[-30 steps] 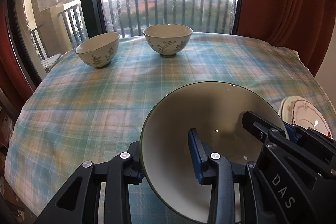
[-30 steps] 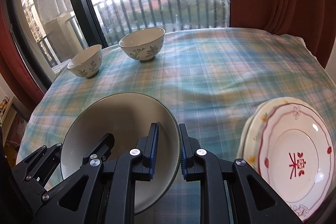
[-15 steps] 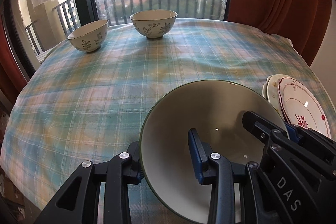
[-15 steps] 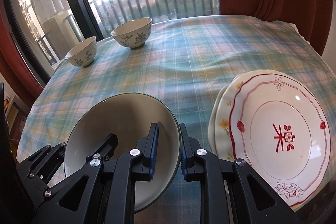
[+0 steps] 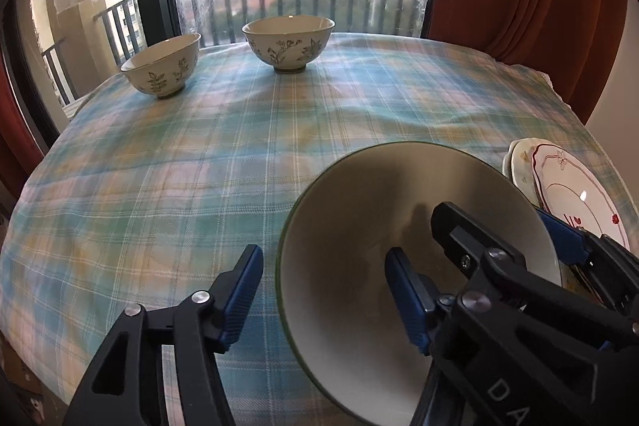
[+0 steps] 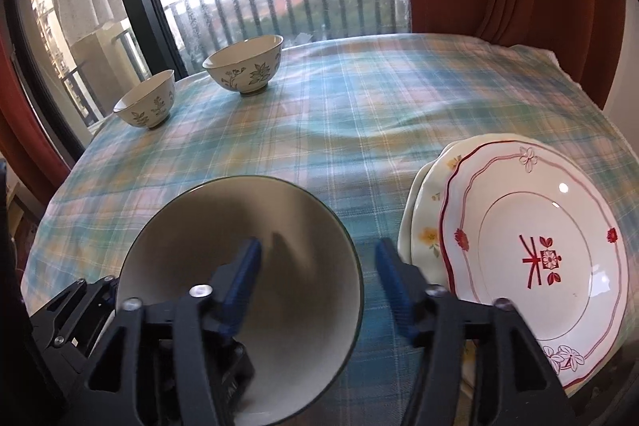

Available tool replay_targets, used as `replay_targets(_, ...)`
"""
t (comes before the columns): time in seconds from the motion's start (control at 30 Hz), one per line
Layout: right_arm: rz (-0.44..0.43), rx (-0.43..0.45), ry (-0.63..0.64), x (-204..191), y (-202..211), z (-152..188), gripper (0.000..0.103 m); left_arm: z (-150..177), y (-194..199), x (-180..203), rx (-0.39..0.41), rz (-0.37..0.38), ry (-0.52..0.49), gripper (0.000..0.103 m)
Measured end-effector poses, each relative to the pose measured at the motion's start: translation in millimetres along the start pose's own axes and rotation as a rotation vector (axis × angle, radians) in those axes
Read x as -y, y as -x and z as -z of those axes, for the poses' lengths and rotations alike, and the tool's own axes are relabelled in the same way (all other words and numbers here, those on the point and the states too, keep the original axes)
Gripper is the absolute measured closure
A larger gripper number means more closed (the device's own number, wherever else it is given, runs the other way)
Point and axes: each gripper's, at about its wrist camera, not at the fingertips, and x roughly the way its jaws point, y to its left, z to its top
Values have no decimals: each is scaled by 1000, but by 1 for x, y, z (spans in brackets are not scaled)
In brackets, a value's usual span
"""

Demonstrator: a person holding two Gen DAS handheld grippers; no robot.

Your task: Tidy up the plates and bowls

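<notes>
Left tongs (image 5: 323, 290) spread wide astride the near rim of the large bowl (image 6: 239, 266), right tongs (image 6: 317, 278) likewise wide over its other rim, bowl base hidden, stacked plates (image 6: 535, 246) just right, partly cut off, two small bowls (image 5: 287, 42) far ahead on the desk (image 5: 199, 154).

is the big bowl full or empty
Empty. Both wrist views look straight into the big bowl and show only its bare grey inside, with one finger of each open gripper reaching in over the rim.
</notes>
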Motion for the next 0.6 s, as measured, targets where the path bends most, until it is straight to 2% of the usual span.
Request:
replay_targets(0.07,4,-4,14,-4,-1,0,35,0,3,-1,20,-12,-12,21)
replay_targets(0.2,7,5,12,-4,1,-1,25,-1,9,-2,55,-11,-37,15)
replay_targets(0.6,49,75,27,-15,29,-4,24,-4,35,-10,120,-8,-36,13)
